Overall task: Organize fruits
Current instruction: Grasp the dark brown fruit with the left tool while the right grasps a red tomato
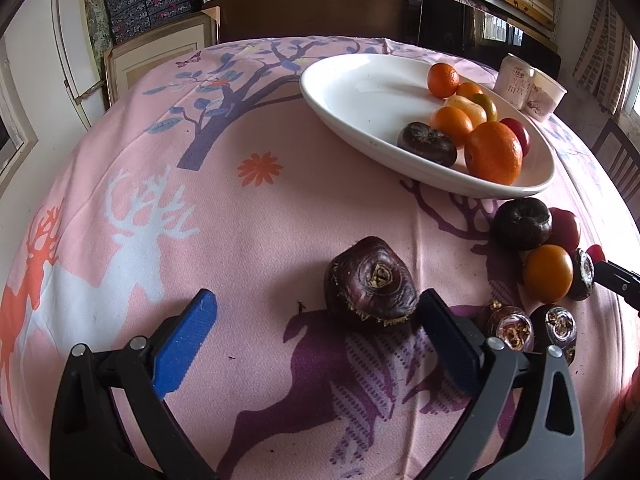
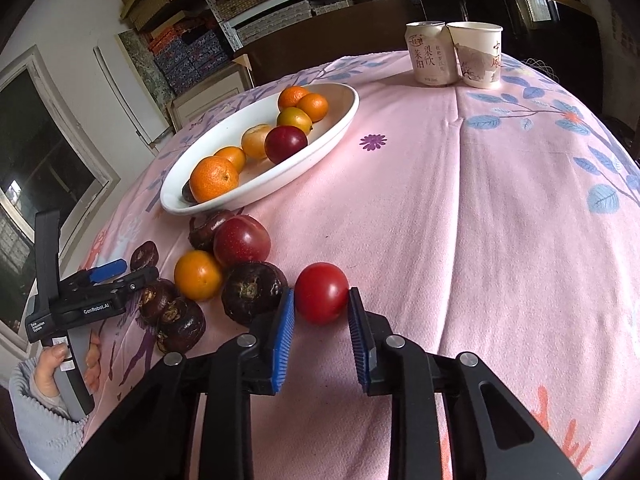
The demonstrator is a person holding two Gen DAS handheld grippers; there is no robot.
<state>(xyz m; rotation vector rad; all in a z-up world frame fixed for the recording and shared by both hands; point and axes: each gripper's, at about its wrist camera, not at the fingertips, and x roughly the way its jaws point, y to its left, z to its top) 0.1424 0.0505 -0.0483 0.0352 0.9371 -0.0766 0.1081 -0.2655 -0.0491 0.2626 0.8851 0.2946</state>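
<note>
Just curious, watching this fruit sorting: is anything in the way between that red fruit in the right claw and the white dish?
Partly. The right claw is shut on the red fruit. On the cloth between it and the white dish lies a cluster of loose fruit, including a dark red plum. Lifting over them looks clear.

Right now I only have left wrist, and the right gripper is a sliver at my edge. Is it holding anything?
Observer: Yes. The right gripper has its jaws shut on a red fruit.
Operator: Lifted?
Observer: Not visibly. The red fruit looks to be down on the pink cloth.
Operator: Neighbours?
Observer: A dark chestnut sits close against one finger's outer side. I cannot tell if they touch.
</note>
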